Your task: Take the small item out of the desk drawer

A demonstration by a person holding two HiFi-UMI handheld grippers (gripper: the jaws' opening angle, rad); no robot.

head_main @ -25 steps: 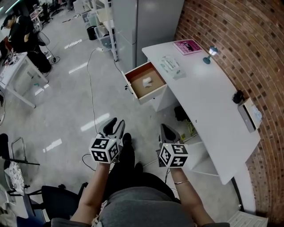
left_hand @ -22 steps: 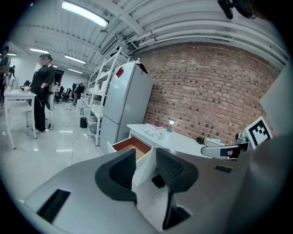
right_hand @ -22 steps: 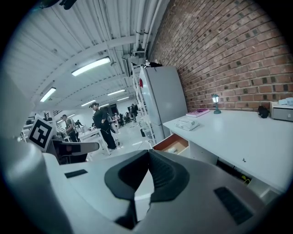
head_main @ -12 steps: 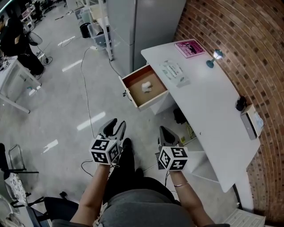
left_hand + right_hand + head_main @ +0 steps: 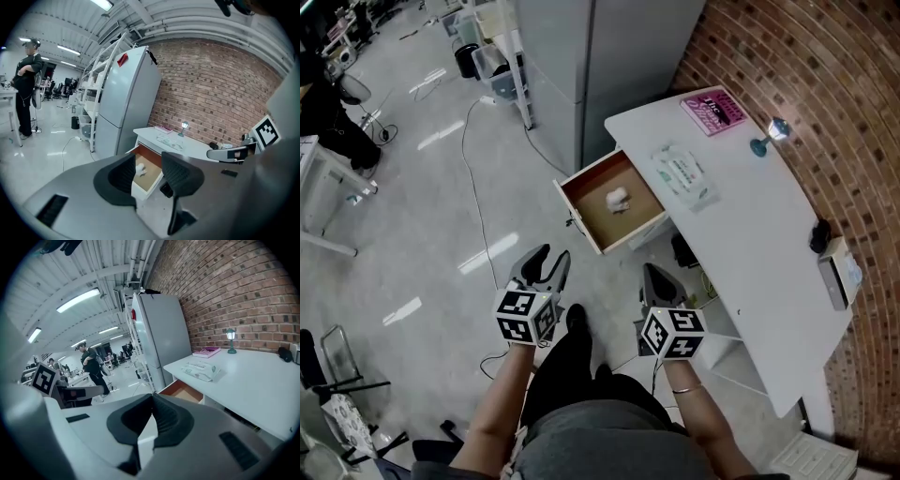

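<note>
The desk drawer [image 5: 591, 223] stands pulled out from the white desk [image 5: 750, 234], its brown floor showing. A small crumpled white item [image 5: 619, 199] lies inside it; the same item [image 5: 139, 169] appears between my left jaws in the left gripper view. My left gripper [image 5: 547, 265] hovers over the floor, well short of the drawer, jaws apart with nothing between them. My right gripper [image 5: 657, 279] is level with it near the desk's front edge, its jaws pressed together and empty [image 5: 151, 408].
On the desk lie a wipes pack [image 5: 682, 176], a pink book [image 5: 712, 106], a small blue lamp [image 5: 772, 134] and a device [image 5: 842, 272] at the near end. A tall grey fridge [image 5: 600, 66] stands behind the drawer. A cable [image 5: 478, 141] runs across the floor. A person [image 5: 26, 91] stands far left.
The view has drifted so that desk and drawer sit slightly further right and closer. Both grippers keep about the same place; the left jaws look a little wider.
</note>
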